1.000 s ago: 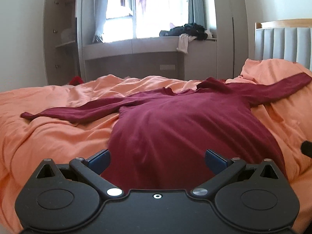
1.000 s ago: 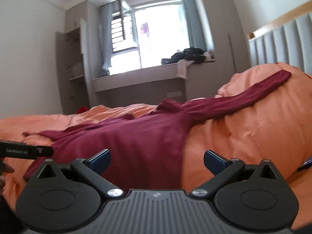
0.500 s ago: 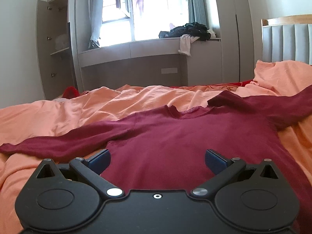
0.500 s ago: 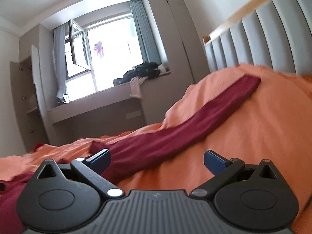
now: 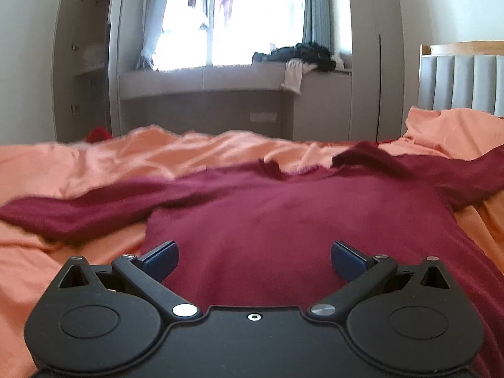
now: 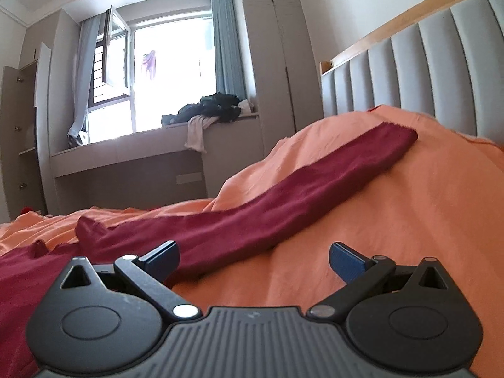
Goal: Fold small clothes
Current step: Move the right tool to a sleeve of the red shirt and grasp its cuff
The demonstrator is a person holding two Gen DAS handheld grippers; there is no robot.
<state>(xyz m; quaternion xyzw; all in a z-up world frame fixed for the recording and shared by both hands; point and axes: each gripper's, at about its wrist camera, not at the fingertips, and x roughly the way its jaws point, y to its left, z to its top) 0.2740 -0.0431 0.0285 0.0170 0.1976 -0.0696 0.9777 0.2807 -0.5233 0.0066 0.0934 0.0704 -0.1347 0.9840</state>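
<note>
**Both grippers spread wide over a maroon top laid flat on the bed**

Nearest the left wrist camera, the left gripper [image 5: 253,260] has its blue-padded fingers [image 5: 160,258] spread wide with nothing between them, low over the body of the dark red long-sleeved knit top [image 5: 283,220]. The top lies flat on the rumpled orange bed sheet [image 5: 94,163], neckline away from the camera, one sleeve running off to the left and the other to the right.

In the right wrist view, the right gripper [image 6: 253,260] is likewise released, fingers apart and gripping nothing. It sits low over the sheet [image 6: 409,220], with the top's right sleeve [image 6: 299,195] lying just ahead of the left finger and climbing diagonally up a mound of bedding; its cuff ends near the grey padded headboard with a wooden top rail [image 6: 425,63].

Beyond the bed stands a grey window bench [image 5: 204,78] carrying a heap of dark and white clothes [image 5: 299,56], with a bright window [image 5: 252,15] and blue-grey curtains behind, and tall grey wardrobes [image 5: 375,63] alongside.
</note>
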